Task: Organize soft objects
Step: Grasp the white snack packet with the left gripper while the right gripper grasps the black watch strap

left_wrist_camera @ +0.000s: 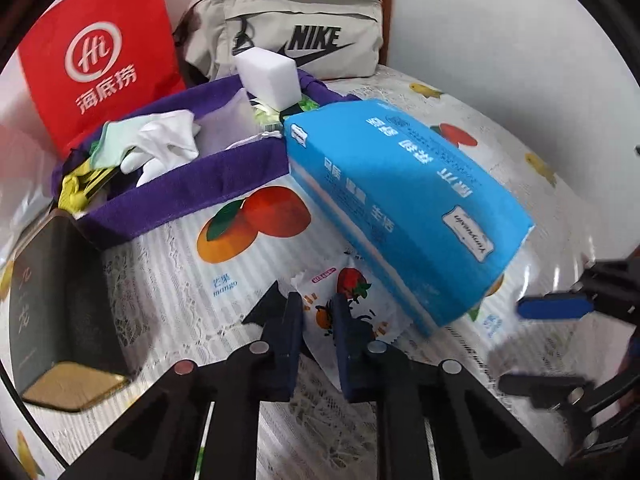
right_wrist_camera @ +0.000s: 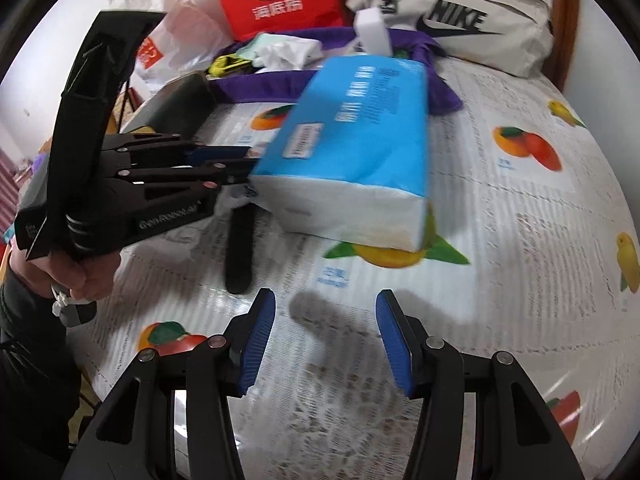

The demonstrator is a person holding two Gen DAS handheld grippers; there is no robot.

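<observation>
My left gripper (left_wrist_camera: pixel 318 310) is shut on a small white snack packet (left_wrist_camera: pixel 348 312) with fruit print, just above the tablecloth. A blue tissue pack (left_wrist_camera: pixel 404 208) lies next to it, leaning toward a purple fabric basket (left_wrist_camera: pixel 192 196). The basket holds white gloves (left_wrist_camera: pixel 164 148), a mint cloth, yellow items and a white sponge block (left_wrist_camera: pixel 268 78) on its far rim. My right gripper (right_wrist_camera: pixel 326 344) is open and empty, over the tablecloth in front of the tissue pack (right_wrist_camera: pixel 352 136). In the right wrist view, the left gripper (right_wrist_camera: pixel 240 168) sits at the pack's left end.
A red paper bag (left_wrist_camera: pixel 100 52) and a beige Nike pouch (left_wrist_camera: pixel 296 36) stand behind the basket by the wall. A dark box (left_wrist_camera: pixel 60 304) stands left of the basket. A black strap (right_wrist_camera: pixel 238 252) lies on the fruit-print tablecloth (right_wrist_camera: pixel 520 220). Plastic bags (right_wrist_camera: pixel 172 32) sit at the far left.
</observation>
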